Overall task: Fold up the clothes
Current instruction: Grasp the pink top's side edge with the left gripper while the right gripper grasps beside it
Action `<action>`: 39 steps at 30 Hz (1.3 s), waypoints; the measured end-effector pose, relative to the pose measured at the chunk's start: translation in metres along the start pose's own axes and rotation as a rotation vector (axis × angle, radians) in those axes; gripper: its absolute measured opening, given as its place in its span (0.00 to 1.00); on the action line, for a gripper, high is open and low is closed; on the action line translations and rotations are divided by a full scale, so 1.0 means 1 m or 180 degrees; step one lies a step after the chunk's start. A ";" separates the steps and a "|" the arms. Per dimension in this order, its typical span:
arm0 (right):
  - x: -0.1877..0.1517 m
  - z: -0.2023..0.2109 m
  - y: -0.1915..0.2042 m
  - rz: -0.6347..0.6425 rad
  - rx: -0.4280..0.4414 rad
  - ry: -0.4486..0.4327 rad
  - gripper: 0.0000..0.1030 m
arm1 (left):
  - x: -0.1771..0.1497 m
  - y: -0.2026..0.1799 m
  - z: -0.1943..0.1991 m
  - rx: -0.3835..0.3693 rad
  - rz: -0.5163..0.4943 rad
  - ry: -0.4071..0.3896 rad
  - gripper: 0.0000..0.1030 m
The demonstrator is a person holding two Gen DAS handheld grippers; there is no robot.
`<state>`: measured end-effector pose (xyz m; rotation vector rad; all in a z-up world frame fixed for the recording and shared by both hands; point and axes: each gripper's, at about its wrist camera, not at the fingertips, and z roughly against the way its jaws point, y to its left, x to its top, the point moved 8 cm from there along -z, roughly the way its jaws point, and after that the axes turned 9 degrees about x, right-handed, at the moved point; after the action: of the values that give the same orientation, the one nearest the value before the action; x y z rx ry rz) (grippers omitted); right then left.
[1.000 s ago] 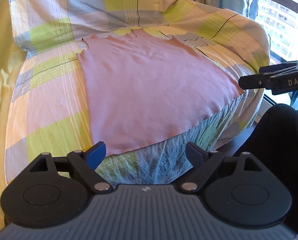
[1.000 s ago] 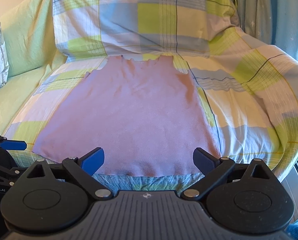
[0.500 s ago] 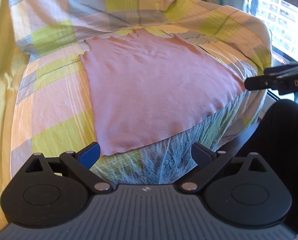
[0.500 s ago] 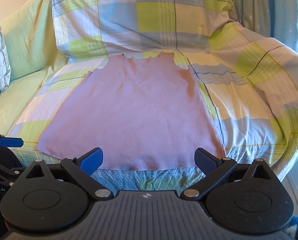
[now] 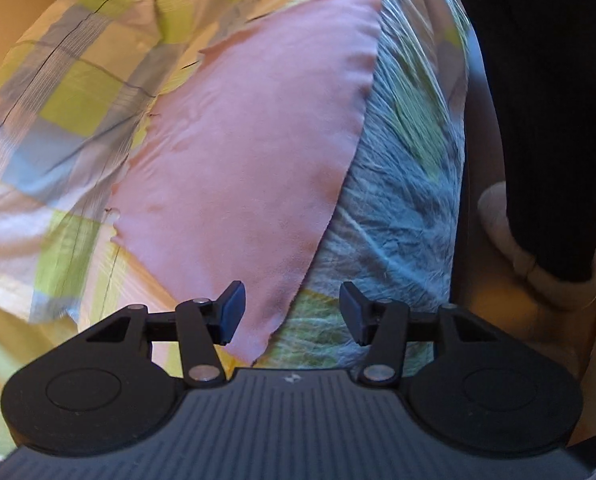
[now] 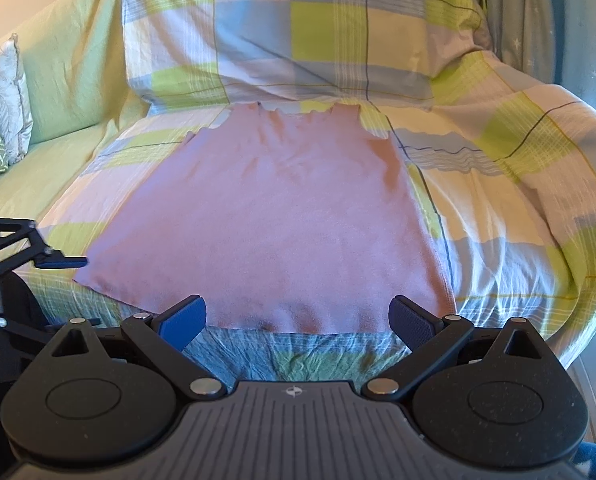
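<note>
Pink garment (image 6: 274, 224) spread flat on plaid-sheeted sofa seat (image 6: 517, 216), long axis front-to-back, wide hem along seat's front edge, ragged narrow end toward backrest. Left claw (image 5: 292, 314) parted wide around hem's left corner, gripping nothing. Right claw (image 6: 298, 318) wide too, just before hem.

No words or numbers can be read in either view. A small white mark (image 6: 294, 391) is stamped on the ribbed body of the right gripper, just behind and midway between its fingers. The same mark (image 5: 290, 377) is seen on the left gripper's body, but it is blurred there and may be only a logo.
</note>
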<state>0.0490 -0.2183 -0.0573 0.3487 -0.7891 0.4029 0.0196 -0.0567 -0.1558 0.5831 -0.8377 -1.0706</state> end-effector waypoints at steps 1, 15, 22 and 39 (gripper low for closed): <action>0.000 -0.001 0.001 0.0026 0.0007 0.0003 0.98 | 0.001 -0.001 -0.004 0.0039 -0.0077 0.0006 0.47; -0.006 -0.022 0.012 0.0986 0.0018 0.0221 0.93 | 0.011 0.037 -0.011 -0.0145 0.0539 -0.0015 0.03; -0.015 -0.047 0.051 0.1765 0.0201 0.0277 0.93 | 0.021 0.071 -0.004 -0.0490 0.1211 -0.0029 0.03; 0.006 -0.090 0.075 0.2186 0.0287 0.0238 0.00 | 0.022 0.048 0.000 -0.0130 0.0738 -0.0139 0.46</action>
<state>0.0726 -0.1112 -0.1004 0.1346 -0.8057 1.0909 0.0496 -0.0587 -0.1127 0.4182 -0.8964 -0.8890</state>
